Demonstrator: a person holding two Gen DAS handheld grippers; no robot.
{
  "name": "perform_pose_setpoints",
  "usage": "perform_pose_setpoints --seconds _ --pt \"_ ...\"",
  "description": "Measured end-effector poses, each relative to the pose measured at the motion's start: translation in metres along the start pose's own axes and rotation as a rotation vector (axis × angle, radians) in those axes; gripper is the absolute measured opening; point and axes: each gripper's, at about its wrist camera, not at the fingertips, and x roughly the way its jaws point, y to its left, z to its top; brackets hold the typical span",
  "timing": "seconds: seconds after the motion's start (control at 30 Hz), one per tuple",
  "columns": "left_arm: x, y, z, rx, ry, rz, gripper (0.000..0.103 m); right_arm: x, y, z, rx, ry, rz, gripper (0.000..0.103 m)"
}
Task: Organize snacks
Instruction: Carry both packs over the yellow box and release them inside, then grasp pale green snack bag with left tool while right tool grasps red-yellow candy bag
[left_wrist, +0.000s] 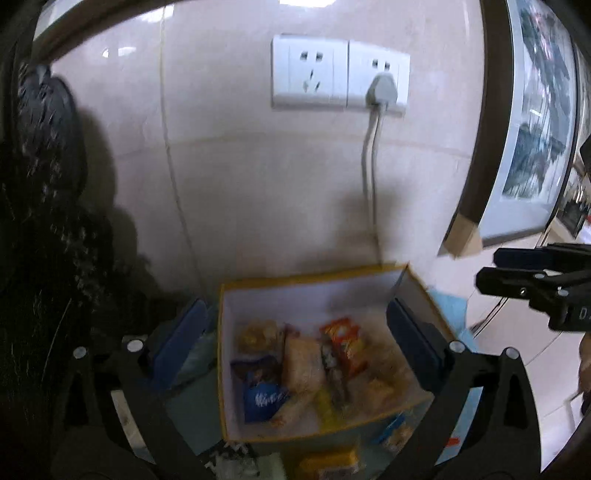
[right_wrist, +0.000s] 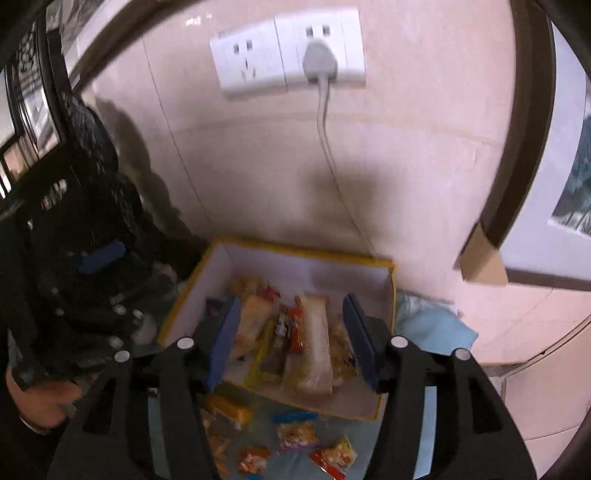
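Open-top cardboard box w/ yellow rim and white inside (left_wrist: 314, 295) on bench, back edge near beige tiled wall (left_wrist: 240, 184), just below white double socket (left_wrist: 340, 72) w/ grey plug and cord (left_wrist: 382, 90) hanging down behind box. Inside box: mixed snack packets, incl. blue pouch (left_wrist: 264, 398), orange-red packet (left_wrist: 343, 341), pale long bread-like pack (right_wrist: 314, 343). More loose packets on light-blue cloth (right_wrist: 432, 325) in front of box, near its front edge: yellow pack (right_wrist: 231, 408), small red-orange packs (right_wrist: 334, 458).

Left gripper (left_wrist: 297, 339) above box, fingers spread wide, nothing between pads; blue pads straddle box's side walls in view. Right gripper (right_wrist: 291, 339) also above box, fingers partly apart, empty; packets seen below the gap, not touched.

Room: black bag-like clutter (left_wrist: 48, 221) crowds left side of box; dark-framed picture w/ cardboard corner guard (right_wrist: 484, 258) leans at right. Free space mostly above and in front of box.
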Motion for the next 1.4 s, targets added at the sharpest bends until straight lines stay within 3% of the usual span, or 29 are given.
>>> perform_pose_setpoints --seconds 0.1,0.3,0.53,0.63,0.77,0.97,1.1,1.17,1.2,1.23,1.3,1.37,1.4 --pt "-0.002 0.013 -0.033 -0.015 0.016 0.034 0.100 0.011 -0.009 -0.028 0.027 0.047 0.006 0.058" --pt "0.002 0.060 -0.121 -0.144 0.140 0.109 0.100 0.032 -0.015 -0.107 0.041 0.174 -0.004 0.059" --pt "0.007 0.089 -0.225 -0.307 0.312 0.166 0.100 0.056 -0.039 -0.204 0.136 0.296 -0.100 0.060" --pt "0.009 0.089 -0.239 -0.296 0.321 0.178 0.100 0.062 -0.043 -0.217 0.161 0.309 -0.125 0.061" --pt "0.016 0.089 -0.232 -0.293 0.286 0.169 0.100 0.074 -0.043 -0.218 0.163 0.313 -0.165 0.061" --pt "0.042 0.064 -0.211 -0.200 0.256 0.091 0.100 0.095 -0.046 -0.216 0.170 0.317 -0.206 0.061" --pt "0.064 0.050 -0.216 -0.111 0.297 0.088 0.100 0.107 -0.049 -0.219 0.161 0.335 -0.230 0.061" --pt "0.072 0.057 -0.222 -0.152 0.329 0.100 0.100 0.116 -0.048 -0.221 0.148 0.355 -0.232 0.060" --pt "0.077 0.064 -0.227 -0.193 0.346 0.093 0.099 0.123 -0.047 -0.226 0.135 0.388 -0.212 0.051" --pt "0.079 0.066 -0.230 -0.202 0.359 0.090 0.098 0.126 -0.044 -0.228 0.119 0.400 -0.208 0.051" --pt "0.081 0.065 -0.238 -0.160 0.376 0.080 0.071 0.127 -0.039 -0.229 0.082 0.402 -0.195 0.045" --pt "0.076 0.064 -0.241 -0.123 0.363 0.065 0.053 0.126 -0.037 -0.229 0.060 0.405 -0.173 0.041" --pt "0.071 0.066 -0.242 -0.130 0.354 0.054 0.034 0.124 -0.036 -0.230 0.053 0.401 -0.168 0.039"
